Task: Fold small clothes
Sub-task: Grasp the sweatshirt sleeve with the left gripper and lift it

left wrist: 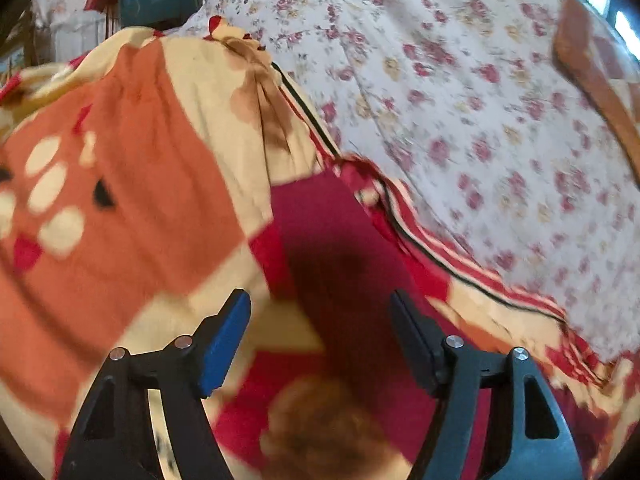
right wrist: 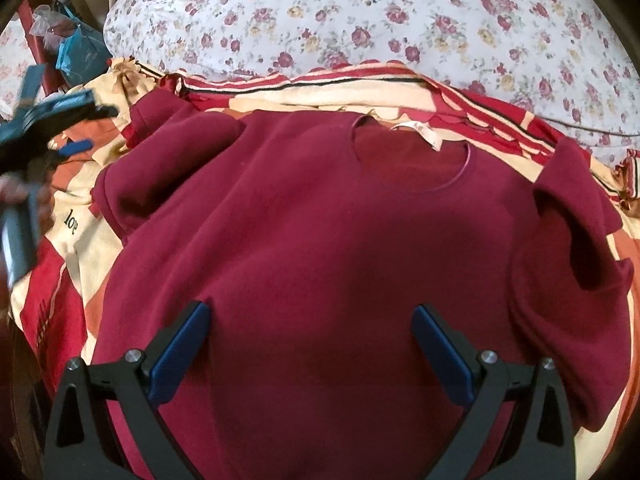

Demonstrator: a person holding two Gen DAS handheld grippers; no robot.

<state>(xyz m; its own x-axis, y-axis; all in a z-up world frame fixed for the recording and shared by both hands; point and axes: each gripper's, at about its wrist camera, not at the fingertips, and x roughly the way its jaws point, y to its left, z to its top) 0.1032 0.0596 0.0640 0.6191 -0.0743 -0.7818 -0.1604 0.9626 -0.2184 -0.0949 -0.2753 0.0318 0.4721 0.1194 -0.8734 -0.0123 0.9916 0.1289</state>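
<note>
The maroon top [right wrist: 312, 220] lies flat on the blanket [right wrist: 68, 224], neck at twelve o'clock, spread ready for folding. Right gripper [right wrist: 310, 340] hovers over its body, jaws wide, holding nothing. Left gripper [left wrist: 320, 332], also gaping empty, hangs at nine o'clock, likely lining up on that sleeve [right wrist: 168, 160].

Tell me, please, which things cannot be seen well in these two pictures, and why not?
- Maroon sweatshirt: its bottom hem is cut off by the lower edge of the right wrist view, behind the right gripper.
- Neck label: too small to read, right wrist view.
- Left gripper: motion-blurred at the right wrist view's left side.
- Floral sheet: blurred in the left wrist view.
</note>
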